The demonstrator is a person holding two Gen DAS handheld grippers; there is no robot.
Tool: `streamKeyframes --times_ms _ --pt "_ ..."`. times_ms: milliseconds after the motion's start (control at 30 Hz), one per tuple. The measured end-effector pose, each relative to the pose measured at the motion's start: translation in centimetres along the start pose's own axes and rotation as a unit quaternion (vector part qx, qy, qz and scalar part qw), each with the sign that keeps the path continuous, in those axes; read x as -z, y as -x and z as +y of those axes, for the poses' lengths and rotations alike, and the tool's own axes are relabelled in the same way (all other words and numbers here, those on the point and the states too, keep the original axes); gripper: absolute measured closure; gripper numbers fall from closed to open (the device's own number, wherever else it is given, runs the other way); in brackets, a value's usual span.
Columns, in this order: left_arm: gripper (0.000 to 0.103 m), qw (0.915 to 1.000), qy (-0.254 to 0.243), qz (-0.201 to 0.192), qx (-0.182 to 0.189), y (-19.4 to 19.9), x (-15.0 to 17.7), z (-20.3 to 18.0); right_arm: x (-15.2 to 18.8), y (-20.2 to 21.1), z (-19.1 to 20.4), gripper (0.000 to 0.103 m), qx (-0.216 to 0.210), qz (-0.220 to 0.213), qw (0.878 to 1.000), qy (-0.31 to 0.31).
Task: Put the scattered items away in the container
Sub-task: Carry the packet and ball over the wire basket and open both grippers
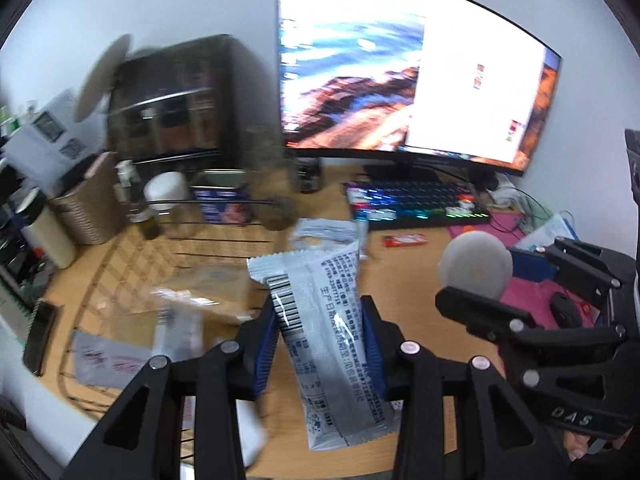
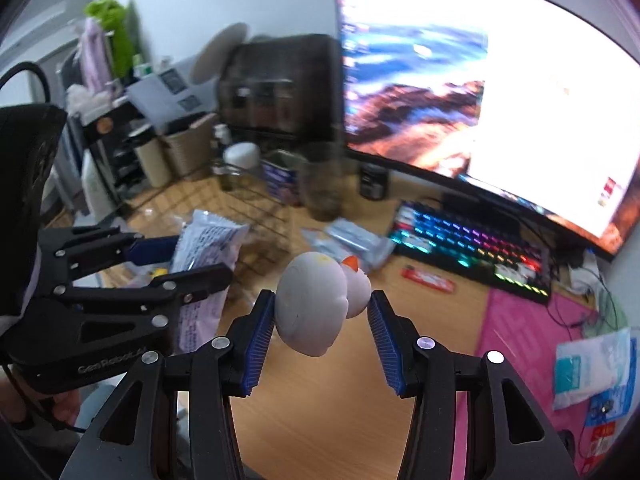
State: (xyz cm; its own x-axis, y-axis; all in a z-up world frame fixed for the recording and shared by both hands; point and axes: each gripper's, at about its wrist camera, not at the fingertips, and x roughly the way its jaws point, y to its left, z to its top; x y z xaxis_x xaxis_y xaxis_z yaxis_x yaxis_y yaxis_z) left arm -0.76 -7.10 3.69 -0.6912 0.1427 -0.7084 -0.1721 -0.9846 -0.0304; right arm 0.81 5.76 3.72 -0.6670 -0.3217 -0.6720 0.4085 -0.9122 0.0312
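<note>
Above the surface (image 2: 328, 408), the left tool (image 1: 322, 336) pinches a silver snack packet (image 1: 332, 340), the right tool (image 2: 322, 320) a white duck toy (image 2: 316, 304); neither is in the wire basket (image 1: 188, 248) (seemingly already holding packets), and a red bar (image 2: 428, 278) waits.

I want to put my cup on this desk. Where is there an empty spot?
Bare wood shows on the desk below the right hand-held gripper, between the pink mat and the wire basket. Crowded spots: around the keyboard, red packet and wrappers, and the cluttered back-left corner.
</note>
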Motion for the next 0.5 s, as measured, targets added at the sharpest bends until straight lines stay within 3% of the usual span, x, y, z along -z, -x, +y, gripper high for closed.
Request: streamKeyframes --times_ms 300,500 --pt "0.059 0.9946 0.068 0.009 -0.077 1.2 2.1 11.0 -3.2 -4.8 9.0 0.054 -0.079 0.002 0.996 0.050" --pt "0.059 0.9919 0.094 0.029 -0.081 -0.6 3.4 14.9 -3.9 -9.4 13.6 0.054 -0.111 0.033 0.990 0.075"
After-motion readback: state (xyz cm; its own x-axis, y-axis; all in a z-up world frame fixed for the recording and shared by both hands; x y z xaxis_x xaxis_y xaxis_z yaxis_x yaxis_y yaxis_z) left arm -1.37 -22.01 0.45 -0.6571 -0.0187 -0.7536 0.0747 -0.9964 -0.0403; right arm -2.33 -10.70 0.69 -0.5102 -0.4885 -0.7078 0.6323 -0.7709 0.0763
